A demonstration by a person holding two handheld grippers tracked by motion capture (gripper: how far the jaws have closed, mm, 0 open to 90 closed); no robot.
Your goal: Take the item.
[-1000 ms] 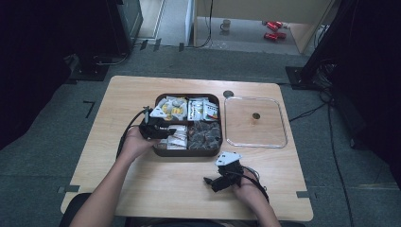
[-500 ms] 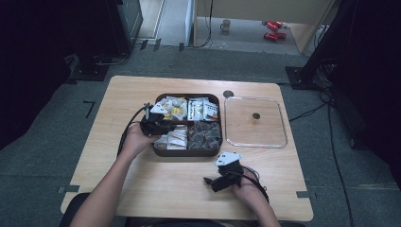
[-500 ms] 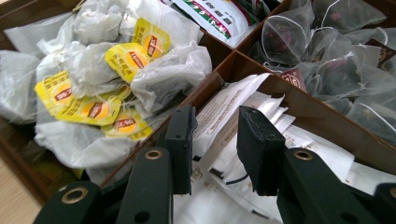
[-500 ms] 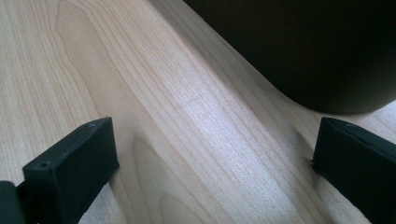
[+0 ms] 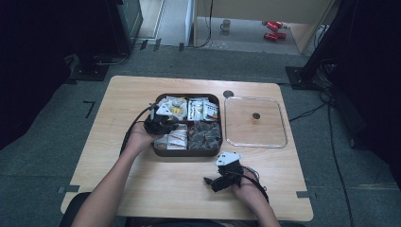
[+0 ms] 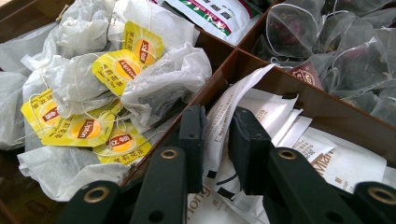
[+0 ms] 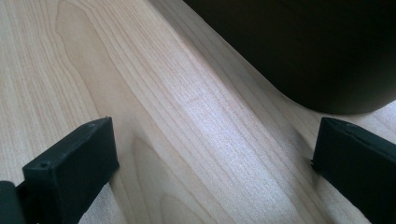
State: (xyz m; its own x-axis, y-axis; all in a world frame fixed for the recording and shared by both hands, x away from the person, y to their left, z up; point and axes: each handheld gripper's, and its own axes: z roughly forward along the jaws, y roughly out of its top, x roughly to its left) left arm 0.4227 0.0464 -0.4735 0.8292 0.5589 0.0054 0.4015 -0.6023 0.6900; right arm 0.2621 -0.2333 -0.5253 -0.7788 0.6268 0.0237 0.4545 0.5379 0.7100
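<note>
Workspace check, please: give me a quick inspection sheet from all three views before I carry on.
Surface: wooden table, bare wood around the items.
Job's things: brown four-compartment tray holding yellow-tagged tea bags, printed sachets, mesh bags and white paper packets; clear square lid lies flat to the tray's right.
Clutter: nothing seen.
Grippers: left hand-held gripper closed on a white paper packet in the tray; right hand-held gripper open, low over bare wood near the tray's corner.
Cables: black cable trails from the left hand-held gripper.
Surroundings: grey floor, mug, red objects, dark equipment.
</note>
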